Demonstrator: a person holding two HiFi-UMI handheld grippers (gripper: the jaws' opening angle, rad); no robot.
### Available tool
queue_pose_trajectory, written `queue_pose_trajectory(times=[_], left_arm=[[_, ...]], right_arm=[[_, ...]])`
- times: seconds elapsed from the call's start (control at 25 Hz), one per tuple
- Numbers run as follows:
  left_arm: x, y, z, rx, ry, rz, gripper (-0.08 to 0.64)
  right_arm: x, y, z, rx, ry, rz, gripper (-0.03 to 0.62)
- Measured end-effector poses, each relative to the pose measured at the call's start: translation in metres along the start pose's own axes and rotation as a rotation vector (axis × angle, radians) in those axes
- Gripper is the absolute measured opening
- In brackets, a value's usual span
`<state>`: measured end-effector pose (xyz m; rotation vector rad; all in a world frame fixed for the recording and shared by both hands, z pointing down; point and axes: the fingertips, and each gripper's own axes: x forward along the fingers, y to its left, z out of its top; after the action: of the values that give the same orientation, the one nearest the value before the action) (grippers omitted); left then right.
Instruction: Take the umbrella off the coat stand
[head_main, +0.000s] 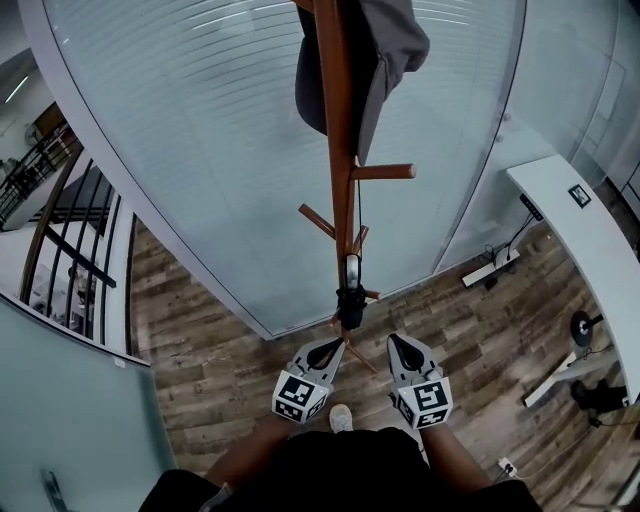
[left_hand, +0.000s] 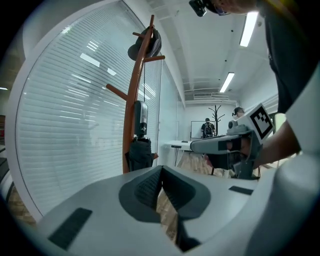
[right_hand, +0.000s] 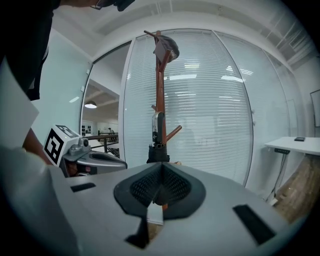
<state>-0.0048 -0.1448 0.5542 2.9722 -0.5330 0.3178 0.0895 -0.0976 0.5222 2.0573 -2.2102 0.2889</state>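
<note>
A brown wooden coat stand (head_main: 338, 130) (left_hand: 131, 100) (right_hand: 160, 85) rises in front of a curved glass wall. A black folded umbrella (head_main: 350, 295) (left_hand: 140, 137) (right_hand: 158, 142) with a grey handle hangs low on its pole. Both grippers point at it from a short way off, and neither touches it. My left gripper (head_main: 335, 346) (left_hand: 161, 170) is shut with nothing in it, just left of the umbrella. The right gripper (head_main: 395, 341) (right_hand: 161, 167) stands beside it, jaws together and empty. Each gripper shows from the side in the other's view.
A grey garment (head_main: 385, 50) hangs at the top of the stand. The glass wall with blinds (head_main: 200, 150) is right behind it. A white desk (head_main: 570, 215) and a power strip (head_main: 490, 268) are at the right, a railing (head_main: 70, 230) at the left. People (left_hand: 207, 127) stand far off.
</note>
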Motion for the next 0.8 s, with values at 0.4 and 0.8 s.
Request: queue_pose_trajectory(times=[0.4, 0.8], left_arm=[[0.020, 0.015, -0.007, -0.019, 0.006, 0.112, 0.170], [0.061, 0.031, -0.014, -0.119, 0.050, 0.278, 0.368]], right_arm=[[0.041, -0.020, -0.015, 0.013, -0.002, 0.066, 0.007], [0.060, -0.047, -0.015, 0.018, 0.041, 0.204, 0.008]])
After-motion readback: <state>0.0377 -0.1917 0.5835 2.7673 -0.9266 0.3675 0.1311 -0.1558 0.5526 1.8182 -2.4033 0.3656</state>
